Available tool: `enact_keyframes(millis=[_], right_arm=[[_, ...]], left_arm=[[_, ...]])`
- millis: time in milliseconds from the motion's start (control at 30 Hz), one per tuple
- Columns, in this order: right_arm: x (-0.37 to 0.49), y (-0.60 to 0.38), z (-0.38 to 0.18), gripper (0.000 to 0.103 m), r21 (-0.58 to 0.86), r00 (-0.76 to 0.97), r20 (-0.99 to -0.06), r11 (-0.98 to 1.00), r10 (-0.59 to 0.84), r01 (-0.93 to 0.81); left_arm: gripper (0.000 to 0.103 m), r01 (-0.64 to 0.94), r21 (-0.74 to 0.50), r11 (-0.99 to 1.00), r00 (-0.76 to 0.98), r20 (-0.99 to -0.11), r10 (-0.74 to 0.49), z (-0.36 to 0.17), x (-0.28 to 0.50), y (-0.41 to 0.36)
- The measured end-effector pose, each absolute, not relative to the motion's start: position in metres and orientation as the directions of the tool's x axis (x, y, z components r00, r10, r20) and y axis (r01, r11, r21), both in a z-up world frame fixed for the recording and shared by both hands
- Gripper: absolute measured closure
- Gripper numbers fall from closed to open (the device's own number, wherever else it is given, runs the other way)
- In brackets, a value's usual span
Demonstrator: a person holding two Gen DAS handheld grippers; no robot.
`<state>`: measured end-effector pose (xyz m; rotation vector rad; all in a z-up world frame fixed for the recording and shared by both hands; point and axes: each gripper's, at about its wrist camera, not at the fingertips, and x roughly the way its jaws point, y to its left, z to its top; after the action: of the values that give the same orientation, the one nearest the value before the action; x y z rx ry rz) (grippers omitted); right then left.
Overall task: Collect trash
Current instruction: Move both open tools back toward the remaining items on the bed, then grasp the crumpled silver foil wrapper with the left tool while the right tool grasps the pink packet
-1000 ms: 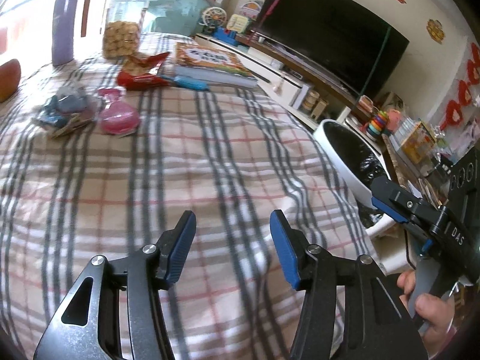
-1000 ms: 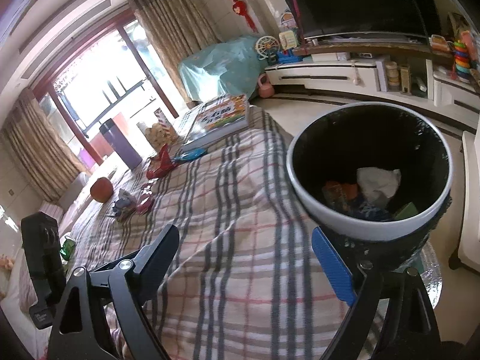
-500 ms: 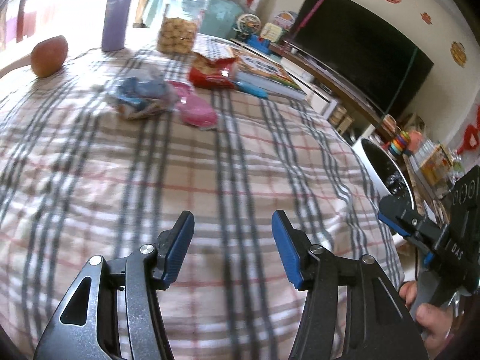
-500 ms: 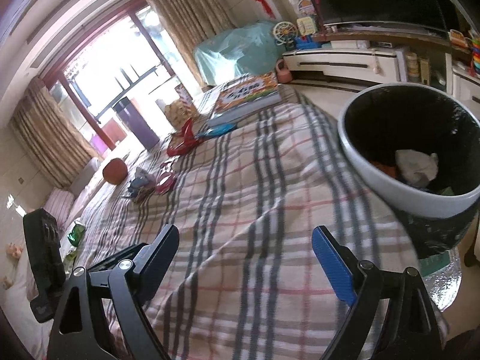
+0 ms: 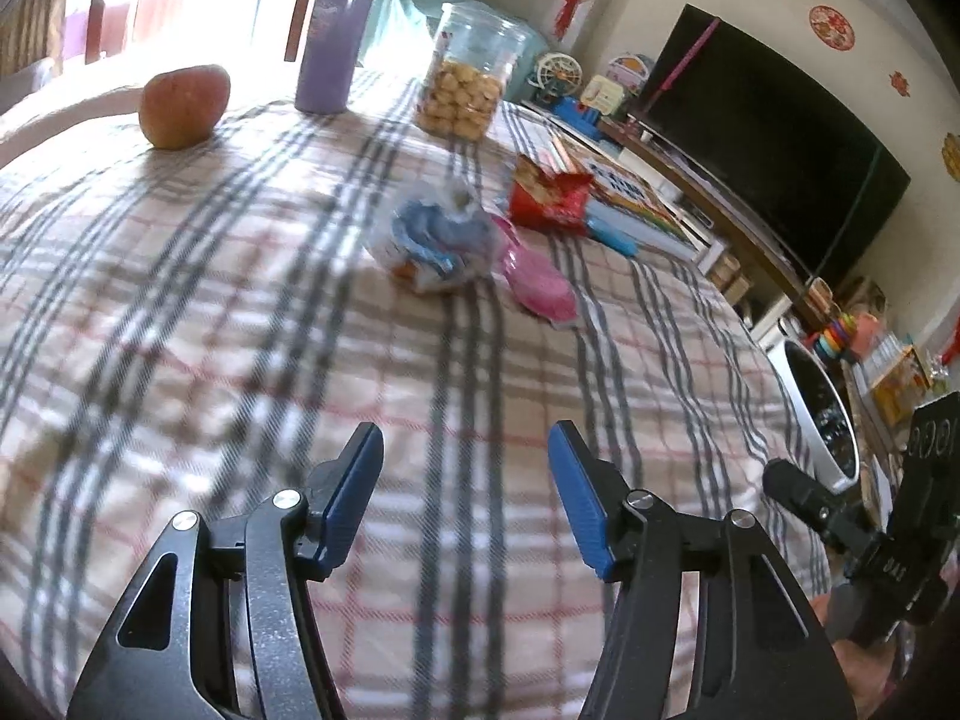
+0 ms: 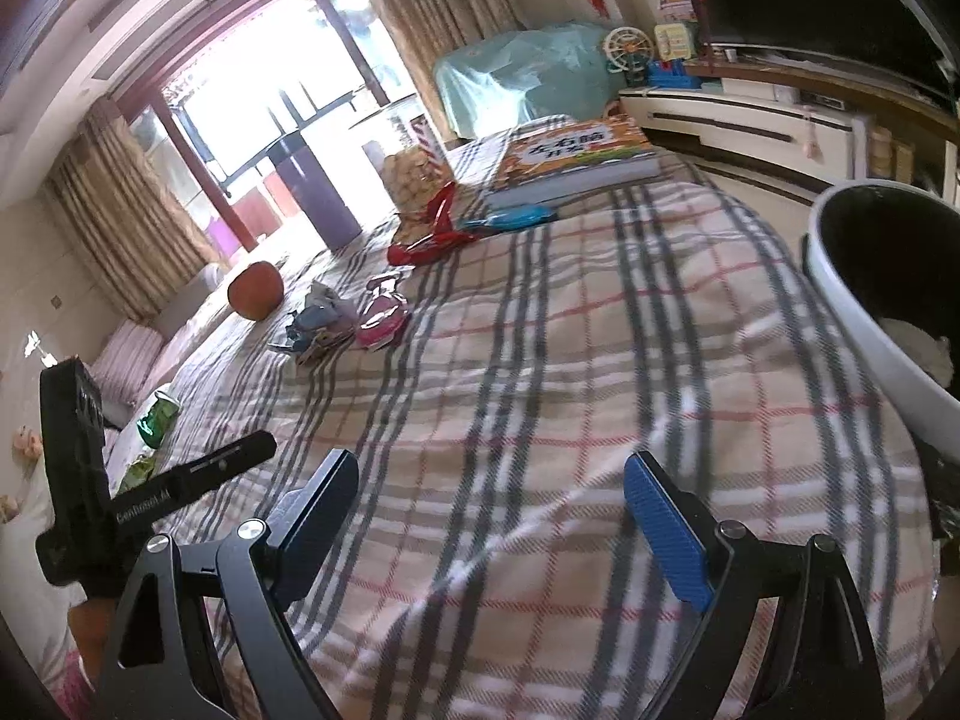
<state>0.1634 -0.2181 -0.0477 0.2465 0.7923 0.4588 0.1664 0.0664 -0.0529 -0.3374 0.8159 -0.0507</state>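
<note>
On the plaid tablecloth (image 5: 240, 312) lie a crumpled blue-and-white wrapper (image 5: 432, 240), a pink wrapper (image 5: 540, 282) beside it, and a red snack bag (image 5: 549, 195) further back. My left gripper (image 5: 465, 501) hovers over bare cloth well short of them; its jaws are opening, with nothing between them. My right gripper (image 6: 489, 516) stands wide open and empty over the cloth. The same blue-and-white wrapper (image 6: 321, 324), pink wrapper (image 6: 381, 318) and red snack bag (image 6: 429, 237) lie far ahead of it. The white trash bin (image 6: 858, 312) with a black liner stands at the table's right edge.
An apple (image 5: 183, 105), a purple flask (image 5: 336, 36), a cookie jar (image 5: 465, 78), a book (image 6: 570, 162) and a blue pen (image 6: 516, 217) sit at the far end. A TV (image 5: 768, 132) and shelves line the right wall. Green wrappers (image 6: 156, 426) lie off the table's left side.
Both views have swung left, away from the bin, toward the wrappers and far end of the table. The left jaws have spread slightly. The right jaws have stayed wide.
</note>
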Motion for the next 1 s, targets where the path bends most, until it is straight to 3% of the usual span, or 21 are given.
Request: enact_keyframes(millis=[533,800,867,1000], right_arm=[[0.218,-0.142,-0.045,0.013,0.243,0.542,-0.658,0.829,0.522,-0.504],[0.246,-0.104,-0.053,0.023,0.155,0.505,-0.704,0.802,0.500,-0.577],[0.251,-0.097,-0.055,0.028,0.138,0.502,-0.713,0.800,0.489,-0.583],[0.261,-0.088,-0.058,0.035,0.114,0.500,-0.726,0.800,0.472,-0.589]], left_arm=[[0.043,-0.065,-0.279,0.958,0.681,-0.714,-0.162,-0.048,0.231,0.097],[0.043,-0.034,-0.274,0.961,0.677,-0.714,-0.180,-0.049,0.249,0.103],[0.044,-0.021,-0.272,0.962,0.679,-0.711,-0.186,-0.050,0.252,0.104],[0.059,0.012,-0.285,0.958,0.669,-0.710,-0.220,-0.053,0.257,0.104]])
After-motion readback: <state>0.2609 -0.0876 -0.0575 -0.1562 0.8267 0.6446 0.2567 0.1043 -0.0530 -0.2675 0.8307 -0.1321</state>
